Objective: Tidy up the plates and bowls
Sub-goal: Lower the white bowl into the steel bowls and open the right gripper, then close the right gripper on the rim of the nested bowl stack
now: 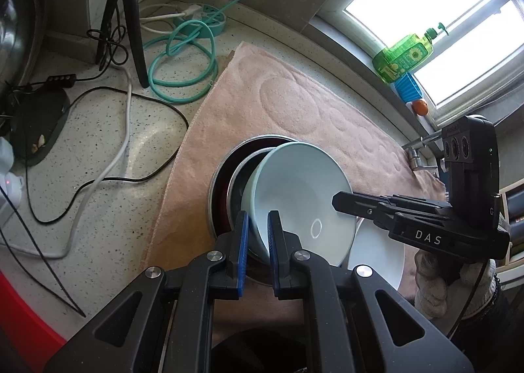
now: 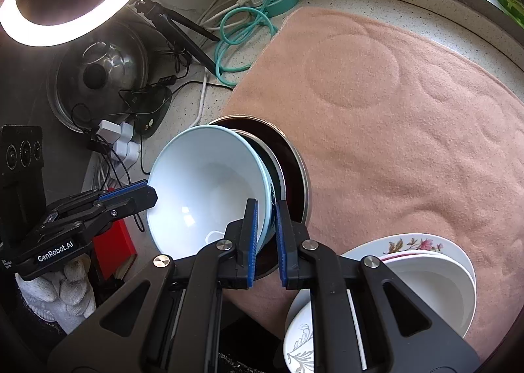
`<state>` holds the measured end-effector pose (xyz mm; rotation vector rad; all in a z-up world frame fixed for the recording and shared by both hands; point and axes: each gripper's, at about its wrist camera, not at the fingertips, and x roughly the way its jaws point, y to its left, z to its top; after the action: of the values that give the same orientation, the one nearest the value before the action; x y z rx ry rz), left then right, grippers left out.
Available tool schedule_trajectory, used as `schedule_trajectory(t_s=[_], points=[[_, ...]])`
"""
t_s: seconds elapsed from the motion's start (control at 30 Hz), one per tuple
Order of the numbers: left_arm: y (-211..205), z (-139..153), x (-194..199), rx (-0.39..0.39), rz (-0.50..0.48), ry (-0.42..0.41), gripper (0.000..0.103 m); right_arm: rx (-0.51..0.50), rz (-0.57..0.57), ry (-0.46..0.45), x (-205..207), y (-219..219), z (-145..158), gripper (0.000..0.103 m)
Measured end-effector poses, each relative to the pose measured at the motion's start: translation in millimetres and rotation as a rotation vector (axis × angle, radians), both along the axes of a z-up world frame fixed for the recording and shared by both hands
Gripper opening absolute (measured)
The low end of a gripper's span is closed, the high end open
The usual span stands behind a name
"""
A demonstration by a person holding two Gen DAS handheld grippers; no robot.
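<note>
I have both grippers clamped on the pale blue bowl point(image 1: 304, 196): the left gripper point(image 1: 258, 235) pinches its near rim, the right gripper point(image 2: 266, 229) the opposite rim. The bowl is tilted, sitting in a stack of metal-rimmed dishes point(image 2: 294, 163) on the pink towel point(image 2: 393, 104) that covers the desk point(image 1: 98, 144). Near the right gripper, white bowls nest on a flowered plate point(image 2: 412, 243). A gloved hand point(image 2: 65, 288) holds the left gripper.
</note>
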<state>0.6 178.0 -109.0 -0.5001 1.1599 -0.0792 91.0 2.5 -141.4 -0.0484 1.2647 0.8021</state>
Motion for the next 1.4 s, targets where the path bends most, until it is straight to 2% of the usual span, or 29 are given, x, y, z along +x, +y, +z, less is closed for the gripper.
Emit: schedule_trajectory(t_s=[0.17, 0.33, 0.5, 0.87, 1.1, 1.23, 1.33, 1.4], points=[[0, -3, 0, 0.013, 0.003, 0.008, 0.01, -0.006, 0.006, -0.005, 1, 3, 0, 0.011], [-2, -2, 1, 0.04, 0.002, -0.004, 0.01, -0.018, 0.017, -0.022, 0, 7, -1, 0.015], [-2, -5, 1, 0.034, 0.005, -0.001, 0.01, -0.032, 0.028, -0.039, -2, 8, 0, 0.015], [-3, -2, 4, 0.023, 0.011, -0.014, 0.01, 0.012, 0.012, 0.037, 7, 1, -11, 0.014], [6, 8, -2, 0.029, 0.031, -0.055, 0.01, 0.016, 0.015, 0.009, 4, 1, -9, 0.015], [12, 16, -12, 0.059, 0.046, -0.099, 0.011, 0.074, -0.001, 0.008, 2, -9, -2, 0.015], [18, 17, -21, 0.059, 0.069, -0.117, 0.011, 0.12, -0.012, -0.019, -2, -16, 8, 0.015], [18, 18, -27, 0.075, 0.071, -0.128, 0.011, 0.115, -0.006, -0.064, -7, -20, 15, 0.017]])
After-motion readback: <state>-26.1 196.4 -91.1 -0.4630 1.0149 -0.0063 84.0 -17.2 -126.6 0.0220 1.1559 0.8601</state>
